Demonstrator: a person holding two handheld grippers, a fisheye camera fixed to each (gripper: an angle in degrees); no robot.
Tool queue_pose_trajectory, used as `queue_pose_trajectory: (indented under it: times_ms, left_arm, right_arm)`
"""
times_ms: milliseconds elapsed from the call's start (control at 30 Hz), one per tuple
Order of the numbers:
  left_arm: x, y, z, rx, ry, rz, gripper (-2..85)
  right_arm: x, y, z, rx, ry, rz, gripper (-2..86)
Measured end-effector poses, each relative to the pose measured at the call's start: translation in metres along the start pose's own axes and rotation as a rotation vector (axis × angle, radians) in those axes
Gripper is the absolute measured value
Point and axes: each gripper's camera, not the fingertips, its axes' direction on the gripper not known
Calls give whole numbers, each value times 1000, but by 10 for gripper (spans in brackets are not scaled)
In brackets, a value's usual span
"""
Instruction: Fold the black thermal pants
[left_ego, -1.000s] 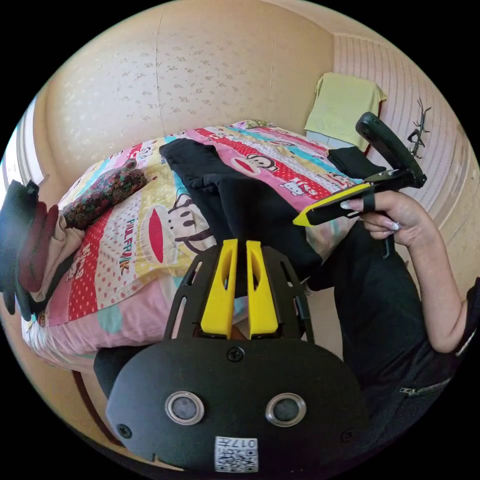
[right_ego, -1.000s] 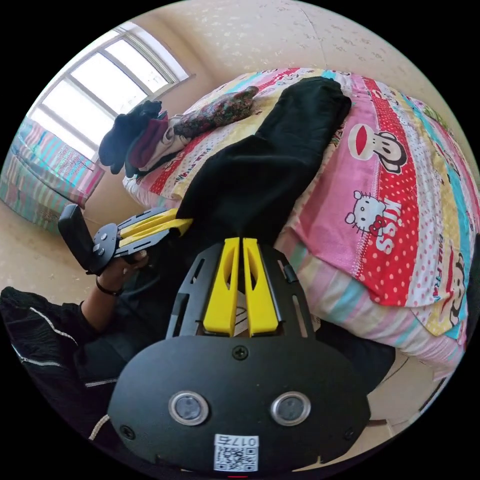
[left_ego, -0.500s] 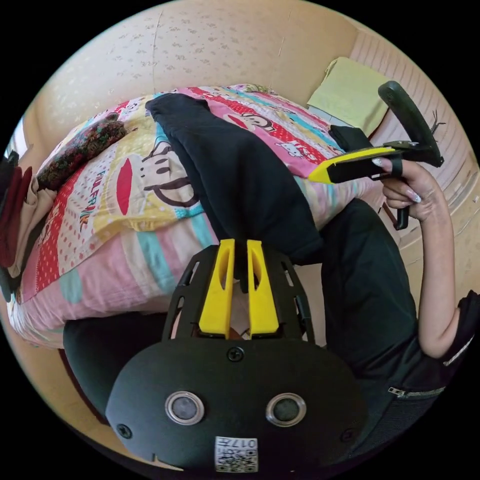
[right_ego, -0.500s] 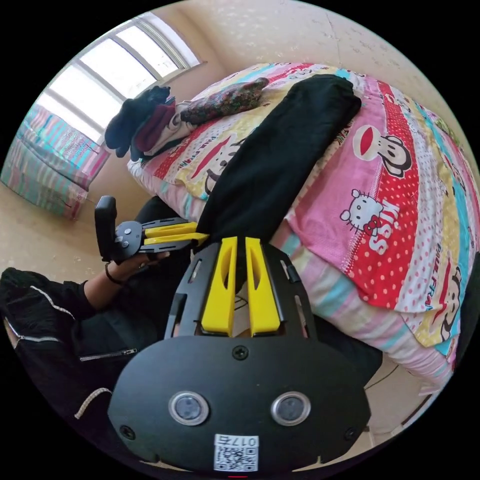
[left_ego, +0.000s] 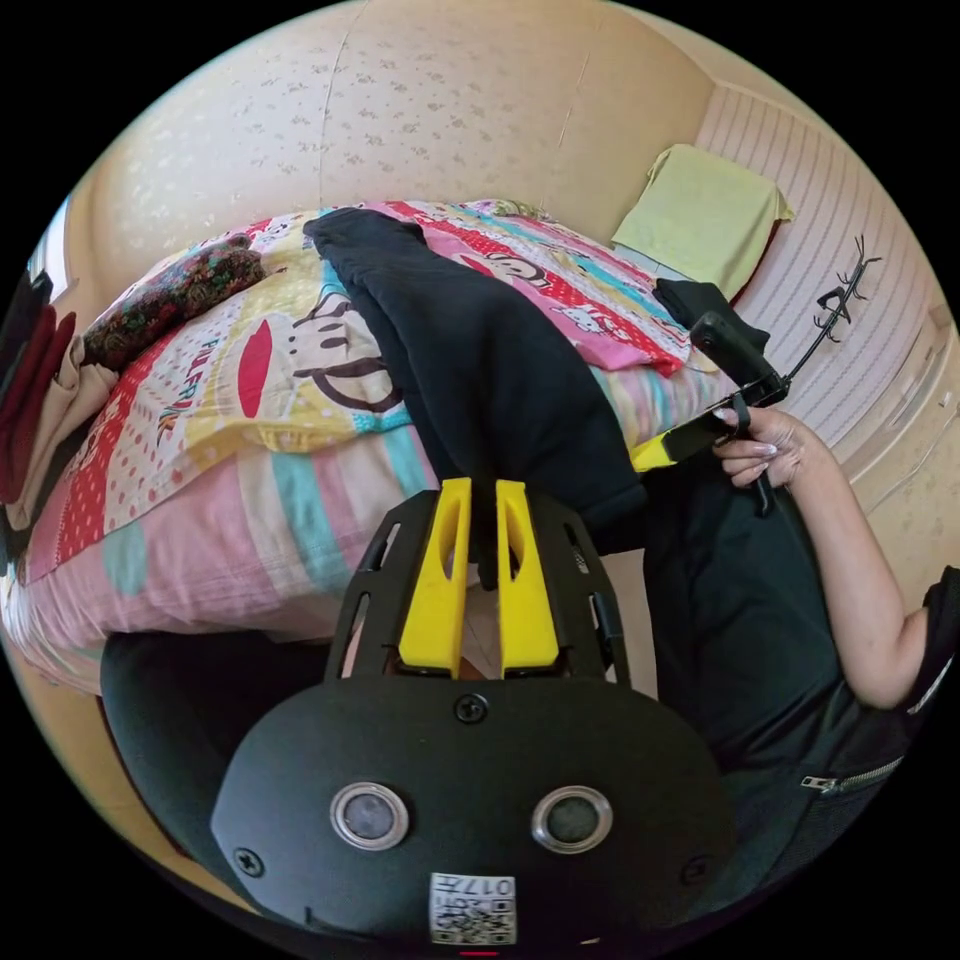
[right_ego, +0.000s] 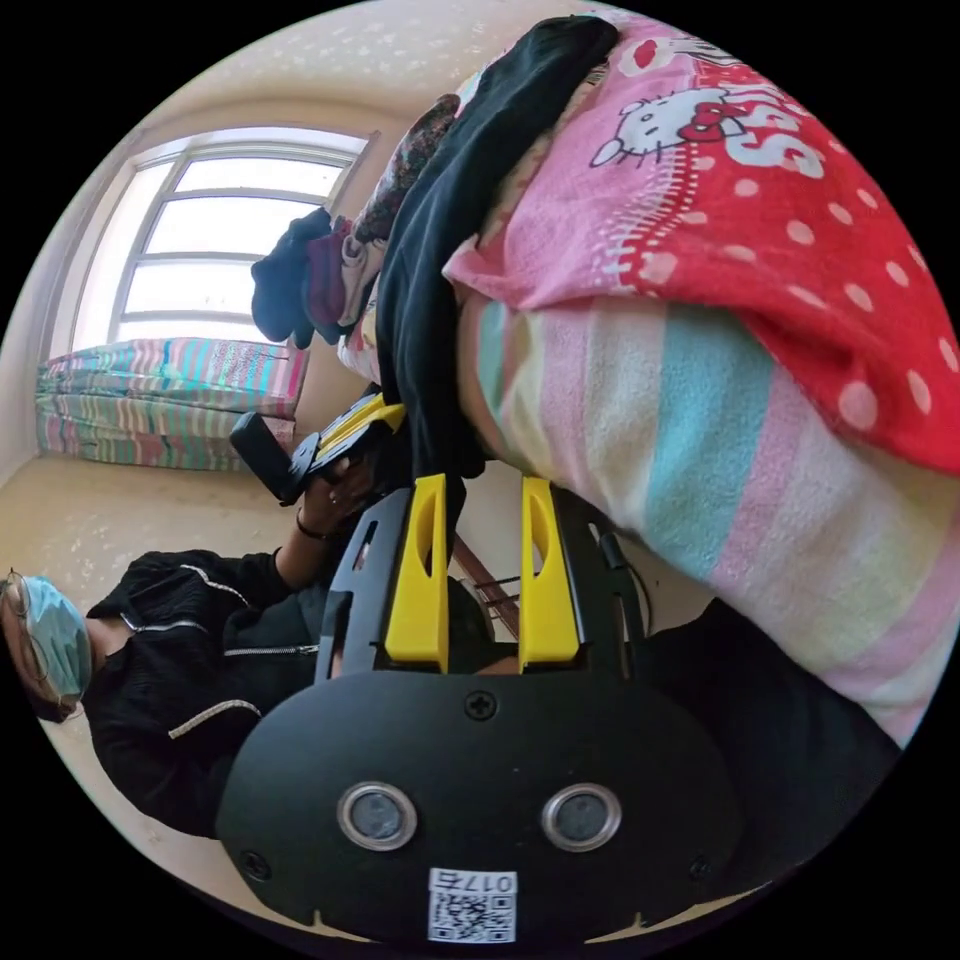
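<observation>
- Two grippers are working at the edge of a bed (left_ego: 200, 560) covered in a bright cartoon-print bedspread (left_ego: 300, 370).
- The black thermal pants (left_ego: 480, 370) are lying lengthwise across the bedspread, with their near end hanging over the side of the bed.
- In the left gripper view, the left gripper (left_ego: 478, 490) is holding its yellow jaws nearly together, and both are pinching the hanging edge of the pants between them.
- In the right gripper view, the right gripper (right_ego: 483, 485) is keeping its jaws parted with a clear gap; the hanging end of the pants (right_ego: 430, 300) is touching the jaw on the picture's left, while the other jaw is standing free beside the striped side of the bed (right_ego: 680, 440).
- From the left gripper view, the right gripper (left_ego: 655, 455) is showing just beside the hanging pants, gripped by a hand (left_ego: 775, 450); its jaw gap cannot be told from here.
- From the right gripper view, the left gripper (right_ego: 385, 410) is sitting against the dangling cloth, held in the person's other hand (right_ego: 335, 495).
- A floral bundle (left_ego: 170, 300) is lying on the bed, apart from the pants.
- A heap of dark and red clothes (right_ego: 305, 280) is sitting at the bed's far end, near a window (right_ego: 210, 250).
- A yellow-green cloth (left_ego: 705, 215) is hanging against the wall.
</observation>
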Motion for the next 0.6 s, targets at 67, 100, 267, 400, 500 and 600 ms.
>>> queue_pose_trajectory:
  times_ms: [67, 100, 267, 400, 500, 600]
  left_arm:
    - [-3, 1, -1, -2, 3, -10, 53]
    - [-4, 2, -2, -4, 3, -12, 53]
    - [-13, 6, -8, -6, 17, -30, 54]
    - [-24, 10, -12, 4, 59, -66, 54]
    - [-29, 11, -16, -5, 74, -66, 54]
    - [-36, 11, -24, -15, 106, -77, 54]
  right_arm:
    - [3, -5, -2, 25, -120, -42, 123]
    - [4, -7, -1, 23, -136, -45, 124]
    - [9, -23, 5, -21, -103, -29, 129]
    - [13, -30, 10, -14, -200, -36, 133]
    - [21, -35, 11, 10, -264, -27, 128]
    - [23, -36, 7, 40, -347, -35, 105]
